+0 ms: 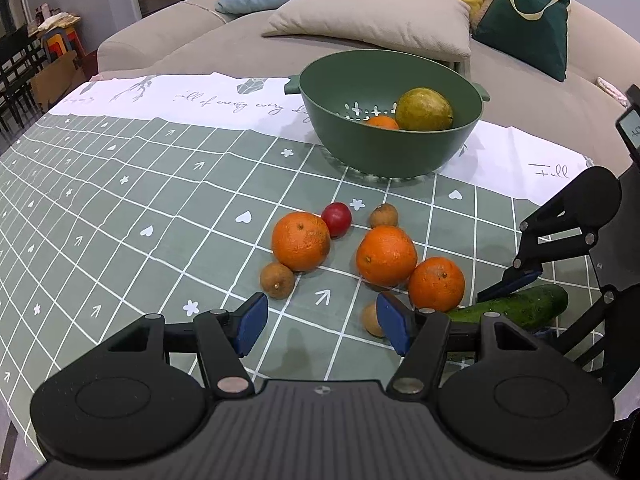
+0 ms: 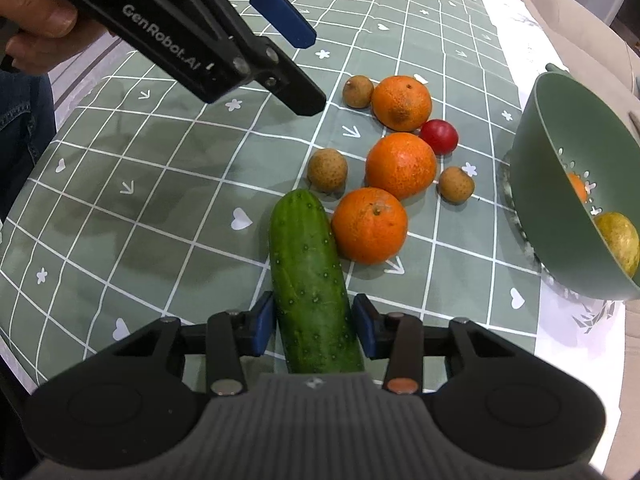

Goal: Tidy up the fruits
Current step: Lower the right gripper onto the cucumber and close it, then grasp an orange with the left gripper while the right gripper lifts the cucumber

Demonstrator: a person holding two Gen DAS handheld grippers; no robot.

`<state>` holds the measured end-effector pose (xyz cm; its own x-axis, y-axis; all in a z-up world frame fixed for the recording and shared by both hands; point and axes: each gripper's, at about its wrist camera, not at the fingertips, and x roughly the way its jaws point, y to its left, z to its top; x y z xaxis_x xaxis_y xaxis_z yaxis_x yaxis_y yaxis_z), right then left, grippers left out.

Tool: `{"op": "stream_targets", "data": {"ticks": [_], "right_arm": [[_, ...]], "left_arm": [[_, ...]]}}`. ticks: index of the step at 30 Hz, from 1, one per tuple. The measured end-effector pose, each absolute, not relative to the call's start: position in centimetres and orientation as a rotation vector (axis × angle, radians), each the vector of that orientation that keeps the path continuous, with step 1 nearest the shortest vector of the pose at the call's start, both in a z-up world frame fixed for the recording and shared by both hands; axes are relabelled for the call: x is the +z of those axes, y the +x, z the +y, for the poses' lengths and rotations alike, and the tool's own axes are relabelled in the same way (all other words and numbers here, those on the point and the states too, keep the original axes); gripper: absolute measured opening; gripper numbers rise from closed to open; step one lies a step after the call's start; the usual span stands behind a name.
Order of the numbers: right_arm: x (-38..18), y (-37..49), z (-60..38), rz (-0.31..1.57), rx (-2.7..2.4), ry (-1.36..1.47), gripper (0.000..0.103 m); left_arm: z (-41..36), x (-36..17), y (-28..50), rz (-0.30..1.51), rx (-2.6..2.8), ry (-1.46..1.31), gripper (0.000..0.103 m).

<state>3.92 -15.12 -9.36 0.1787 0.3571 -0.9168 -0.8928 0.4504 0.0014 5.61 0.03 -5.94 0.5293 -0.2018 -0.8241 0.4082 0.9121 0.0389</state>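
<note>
A green colander bowl [image 1: 390, 148] stands at the table's far side and holds a yellow-green fruit [image 1: 423, 109] and an orange [image 1: 382, 122]. Three oranges [image 1: 386, 255], a red fruit [image 1: 336, 219] and three small brown fruits [image 1: 277, 280] lie in a cluster on the checked cloth. My left gripper [image 1: 322, 324] is open and empty, just in front of the cluster. My right gripper [image 2: 314, 326] has its blue pads on both sides of a cucumber [image 2: 310, 280], which lies beside the nearest orange [image 2: 370, 226]. The cucumber also shows in the left wrist view [image 1: 516, 306].
A beige sofa [image 1: 240, 48] with cushions and a dark green tote bag [image 1: 528, 16] runs behind the table. The bowl [image 2: 560, 216] sits to the right in the right wrist view. The cloth's white border [image 1: 200, 100] marks the table's far edge.
</note>
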Motion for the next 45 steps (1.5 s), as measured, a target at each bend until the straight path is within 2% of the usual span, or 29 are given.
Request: {"op": "stream_targets", "data": {"ticks": [11, 24, 25, 29, 31, 45], "right_arm": [[-9.0, 4.4, -16.9, 1.122, 0.976, -0.725, 0.036], [-8.7, 7.0, -20.5, 1.155, 0.877, -0.644, 0.035], [-8.6, 7.1, -20.6, 1.158, 0.870, -0.637, 0.035], [-8.6, 7.7, -21.1, 1.165, 0.849, -0.611, 0.035], [-8.6, 7.8, -21.3, 1.168, 0.840, -0.602, 0.035], [-7.5, 8.8, -21.8, 1.165, 0.781, -0.555, 0.034]], "left_arm": [[-1.5, -7.1, 9.0, 0.943, -0.414, 0.382, 0.074], [-2.6, -9.2, 12.3, 0.980, -0.442, 0.462, 0.073], [-2.7, -9.4, 12.5, 0.985, -0.441, 0.466, 0.073], [-2.9, -10.0, 12.8, 0.995, -0.441, 0.470, 0.055], [-2.9, -10.1, 12.8, 0.995, -0.442, 0.460, 0.053], [-2.1, -7.7, 11.0, 0.962, -0.446, 0.412, 0.051]]}}
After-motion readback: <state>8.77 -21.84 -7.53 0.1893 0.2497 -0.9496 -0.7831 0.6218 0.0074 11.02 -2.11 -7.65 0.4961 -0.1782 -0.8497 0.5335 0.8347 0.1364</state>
